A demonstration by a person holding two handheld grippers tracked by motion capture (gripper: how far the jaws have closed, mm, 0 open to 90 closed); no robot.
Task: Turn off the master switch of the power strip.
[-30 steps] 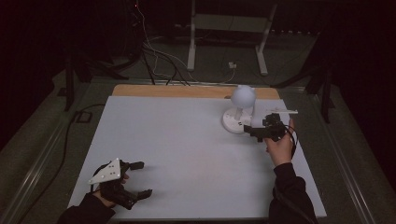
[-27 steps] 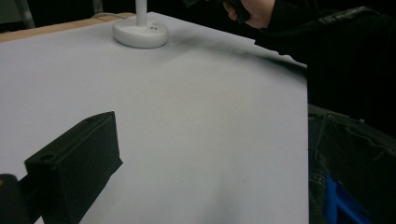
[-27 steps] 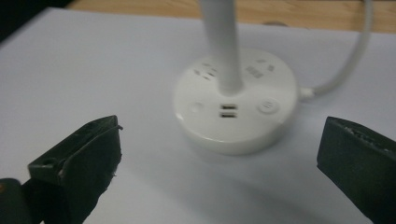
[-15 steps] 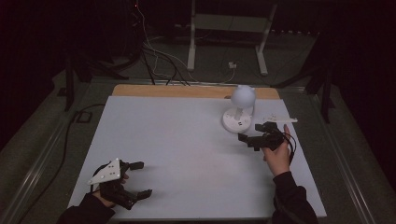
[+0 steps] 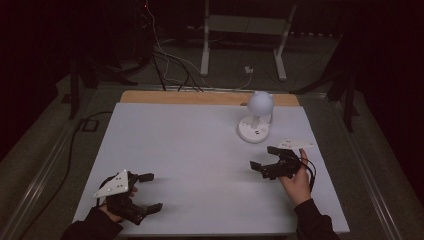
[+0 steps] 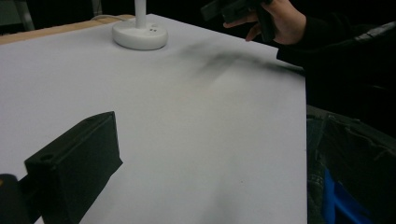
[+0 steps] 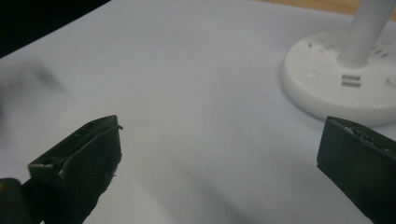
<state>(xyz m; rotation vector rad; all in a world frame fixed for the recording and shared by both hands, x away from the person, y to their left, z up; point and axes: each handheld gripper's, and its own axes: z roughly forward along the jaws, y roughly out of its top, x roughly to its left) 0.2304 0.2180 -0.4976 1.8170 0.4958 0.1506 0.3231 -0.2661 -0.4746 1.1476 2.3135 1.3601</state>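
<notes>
My right tool (image 5: 266, 161), jaws spread, empty, near white round-based plastic globe lamp (image 5: 255, 119): light, top-heavy; grip its stem.

one white lamp (image 5: 257, 117) stands far right on one worktop (image 5: 190, 150), with two claws, left claw (image 5: 146, 192) near, right claw (image 5: 263, 158) right.

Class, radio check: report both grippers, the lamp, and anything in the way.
Right gripper open, empty, just short of the white lamp. Left gripper open, empty, at the near left of the table. Nothing between right gripper and lamp base.
</notes>
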